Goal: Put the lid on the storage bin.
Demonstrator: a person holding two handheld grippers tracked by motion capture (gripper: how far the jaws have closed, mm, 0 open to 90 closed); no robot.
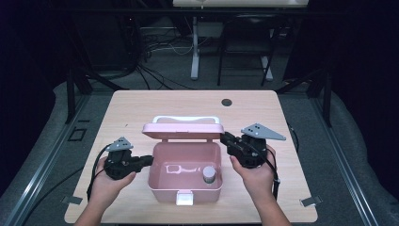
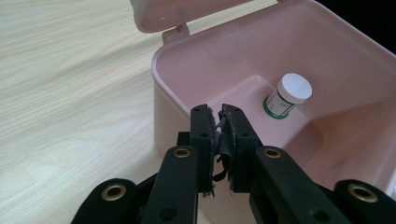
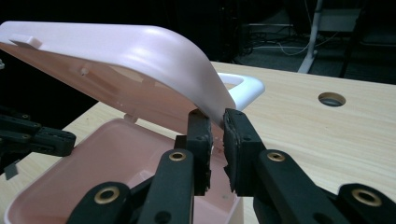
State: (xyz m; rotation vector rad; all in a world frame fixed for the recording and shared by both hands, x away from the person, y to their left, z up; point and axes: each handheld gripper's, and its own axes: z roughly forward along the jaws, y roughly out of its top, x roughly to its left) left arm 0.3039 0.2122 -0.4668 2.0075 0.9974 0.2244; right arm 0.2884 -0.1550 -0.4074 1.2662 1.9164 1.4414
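The white latch tab (image 1: 184, 198) at the front of the pink box (image 1: 184, 187) lay closest to the high view, at six o'clock on the wooden surface (image 1: 141, 106). The box sat near the middle of the surface with its lid (image 1: 183, 130) raised partway at twelve o'clock, a white handle (image 1: 186, 119) showing behind it. Inside, a small white-capped jar (image 1: 209, 174) stood upright in the corner toward four o'clock.

At nine o'clock of the box, the left gripper (image 1: 149, 160) rested against the box's left wall; in the left gripper view (image 2: 219, 122) its pads were pressed together on that wall's rim, pinching it.

At two o'clock of the box, the right gripper (image 1: 225, 138) met the lid's right edge. In the right gripper view (image 3: 215, 122) the lid's corner sat between the pads, which stood slightly parted; whether they still pinched it could not be told.
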